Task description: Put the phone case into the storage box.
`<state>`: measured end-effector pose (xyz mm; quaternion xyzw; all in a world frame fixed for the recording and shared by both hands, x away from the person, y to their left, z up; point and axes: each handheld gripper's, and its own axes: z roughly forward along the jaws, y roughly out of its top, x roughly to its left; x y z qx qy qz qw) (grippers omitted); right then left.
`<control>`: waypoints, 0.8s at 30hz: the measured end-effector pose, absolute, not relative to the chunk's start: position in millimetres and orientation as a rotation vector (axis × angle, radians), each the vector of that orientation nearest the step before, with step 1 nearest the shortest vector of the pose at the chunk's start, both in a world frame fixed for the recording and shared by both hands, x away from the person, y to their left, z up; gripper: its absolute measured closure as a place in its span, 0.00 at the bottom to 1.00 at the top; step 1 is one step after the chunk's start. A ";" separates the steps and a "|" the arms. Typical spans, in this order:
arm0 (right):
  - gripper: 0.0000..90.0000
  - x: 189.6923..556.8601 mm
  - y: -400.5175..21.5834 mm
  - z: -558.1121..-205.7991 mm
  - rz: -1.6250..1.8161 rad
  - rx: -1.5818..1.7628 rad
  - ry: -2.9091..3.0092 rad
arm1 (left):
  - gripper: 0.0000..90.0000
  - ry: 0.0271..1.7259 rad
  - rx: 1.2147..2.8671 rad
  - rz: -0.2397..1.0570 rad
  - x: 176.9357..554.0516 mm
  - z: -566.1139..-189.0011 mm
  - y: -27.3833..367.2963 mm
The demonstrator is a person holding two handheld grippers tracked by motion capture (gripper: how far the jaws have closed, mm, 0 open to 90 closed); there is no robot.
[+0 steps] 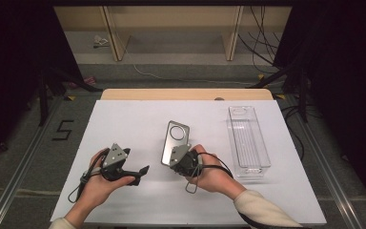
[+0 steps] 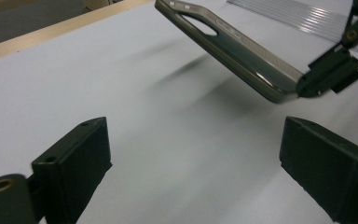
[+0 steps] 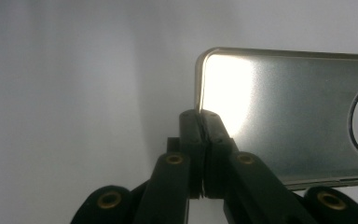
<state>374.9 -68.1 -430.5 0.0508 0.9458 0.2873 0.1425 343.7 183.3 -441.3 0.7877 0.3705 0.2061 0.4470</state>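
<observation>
The right gripper [image 1: 180,156] is pinching a metallic phone case [image 1: 175,141] by one corner and holding it tilted up off the white surface [image 1: 124,124], just left of the clear plastic tray [image 1: 249,142] that is sitting near the surface's right edge. In the right gripper view its fingers [image 3: 192,140] are pressing flat together on the rim of the case [image 3: 289,116], closed down to a sliver with the thin edge caught between them. Over on the far side of the case from the tray, the left gripper [image 1: 140,174] is hovering low, aimed toward the case, and its fingers [image 2: 74,158] are standing wide apart with nothing between them; the left gripper view is showing the case [image 2: 233,51] hanging ahead, well clear of those pads, with the round camera cut-out near its far end. This is looking like the carrying step, or a handover being set up: the case is lifted and the tray is waiting. The next move is likely calling for a steady swing toward the tray, keeping that corner pinch from slipping, or for the left fingers closing in on the free long edge to steady it first.
</observation>
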 end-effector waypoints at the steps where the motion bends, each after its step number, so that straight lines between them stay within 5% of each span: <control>1: 0.99 373.4 -67.8 -430.7 0.836 0.148 2.727 | 0.11 0.921 1.942 0.526 345.6 -439.4 183.1; 24: 0.99 360.7 -63.5 -428.6 0.851 0.136 2.718 | 0.29 1.052 1.924 0.417 426.2 -410.6 143.4</control>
